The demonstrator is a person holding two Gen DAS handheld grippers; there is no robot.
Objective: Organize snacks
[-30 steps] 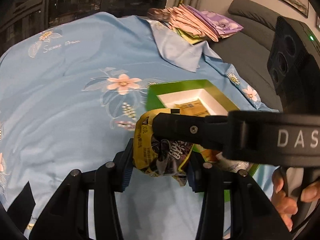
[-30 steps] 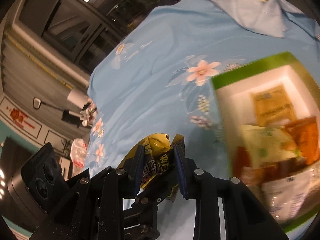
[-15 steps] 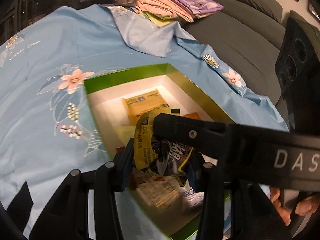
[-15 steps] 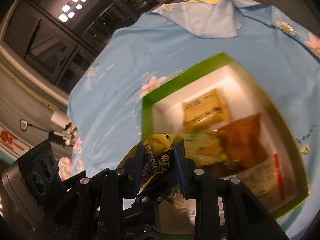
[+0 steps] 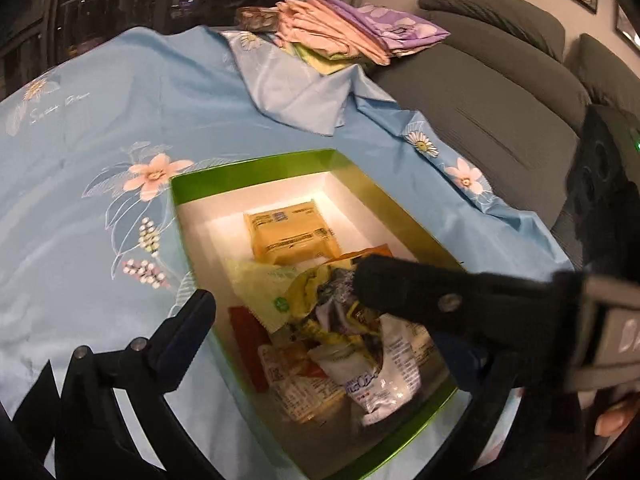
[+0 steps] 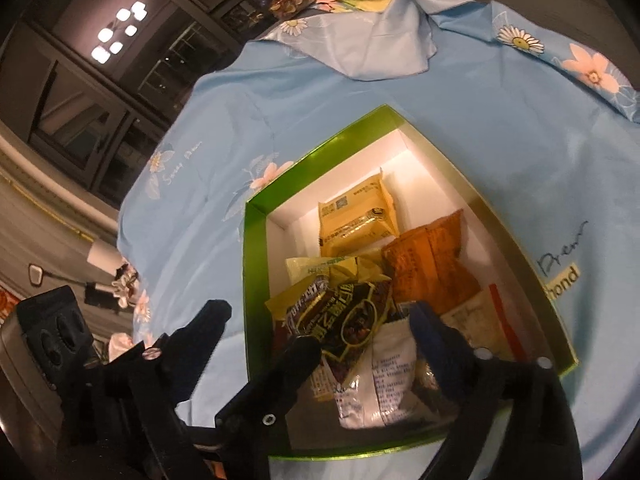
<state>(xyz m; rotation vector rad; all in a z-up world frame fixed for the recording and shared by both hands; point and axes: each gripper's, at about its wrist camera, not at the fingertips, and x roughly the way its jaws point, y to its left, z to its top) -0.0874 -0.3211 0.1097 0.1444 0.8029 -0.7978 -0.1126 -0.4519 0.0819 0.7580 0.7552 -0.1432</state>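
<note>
Release step: left gripper [image 5: 320, 320] and right gripper [image 6: 320, 320] are opening (nothing pinched), packet [image 6: 340, 316] dropped in box [image 6: 256, 264]; next, fetching another snack.

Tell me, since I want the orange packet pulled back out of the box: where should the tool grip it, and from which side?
Probably the orange packet by its crimped far end, coming from above: that end sticks up clear, while its near end is tucked among other packets in the green box.

Snack packet [image 6: 344, 316] released into box [image 6: 256, 248]
</note>
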